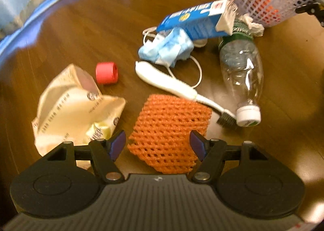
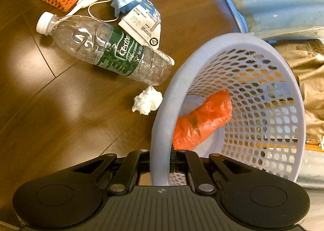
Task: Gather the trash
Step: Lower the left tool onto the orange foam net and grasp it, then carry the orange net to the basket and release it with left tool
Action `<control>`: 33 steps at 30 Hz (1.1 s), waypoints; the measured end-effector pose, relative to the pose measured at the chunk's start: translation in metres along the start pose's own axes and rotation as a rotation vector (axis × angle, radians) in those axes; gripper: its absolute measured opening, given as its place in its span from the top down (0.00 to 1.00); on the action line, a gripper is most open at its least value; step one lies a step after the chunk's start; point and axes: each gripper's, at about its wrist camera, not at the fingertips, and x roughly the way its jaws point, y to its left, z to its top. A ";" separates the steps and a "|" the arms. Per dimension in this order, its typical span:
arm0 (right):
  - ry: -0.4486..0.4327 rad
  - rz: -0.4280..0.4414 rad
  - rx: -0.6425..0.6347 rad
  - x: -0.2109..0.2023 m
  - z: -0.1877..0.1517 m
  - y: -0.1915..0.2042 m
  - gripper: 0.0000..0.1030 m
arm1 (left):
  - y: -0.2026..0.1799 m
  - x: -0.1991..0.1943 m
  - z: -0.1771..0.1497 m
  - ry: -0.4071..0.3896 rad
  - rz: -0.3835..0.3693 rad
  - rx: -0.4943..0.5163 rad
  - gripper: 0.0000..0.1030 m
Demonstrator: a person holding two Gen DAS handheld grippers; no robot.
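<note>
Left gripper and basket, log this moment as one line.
left gripper: open, astride orange foam net | right gripper: shut on basket rim

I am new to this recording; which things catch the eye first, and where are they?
The orange foam net lies on the brown floor between the open fingers of the left gripper. The right gripper is shut on the rim of the lilac basket, with an orange bag inside; a clear bottle lies beside it.

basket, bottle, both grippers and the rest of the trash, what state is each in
basket: tipped, gripped at its rim
orange bag: inside basket
bottle: lying down, capped
foam net: on floor, between open jaws
left gripper: open
right gripper: shut on basket
tissue: crumpled, on floor
</note>
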 end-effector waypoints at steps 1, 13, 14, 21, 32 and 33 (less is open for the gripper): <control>0.001 0.002 0.003 0.000 0.001 -0.001 0.97 | 0.001 0.002 -0.001 0.001 -0.002 -0.004 0.36; -0.003 0.003 0.008 0.002 0.004 0.001 0.98 | 0.008 0.017 -0.007 0.005 -0.049 -0.050 0.50; -0.003 0.004 0.012 0.002 0.005 0.000 0.98 | 0.006 0.017 -0.006 0.002 -0.051 -0.043 0.56; -0.002 0.005 0.014 0.003 0.007 -0.001 0.98 | -0.005 0.012 -0.007 -0.006 -0.070 -0.021 0.84; -0.007 0.005 0.006 0.003 0.006 0.001 0.98 | -0.007 -0.037 0.017 -0.059 -0.071 0.022 0.86; -0.009 0.004 0.002 0.003 0.005 0.002 0.98 | -0.007 -0.044 0.023 -0.073 -0.073 0.023 0.86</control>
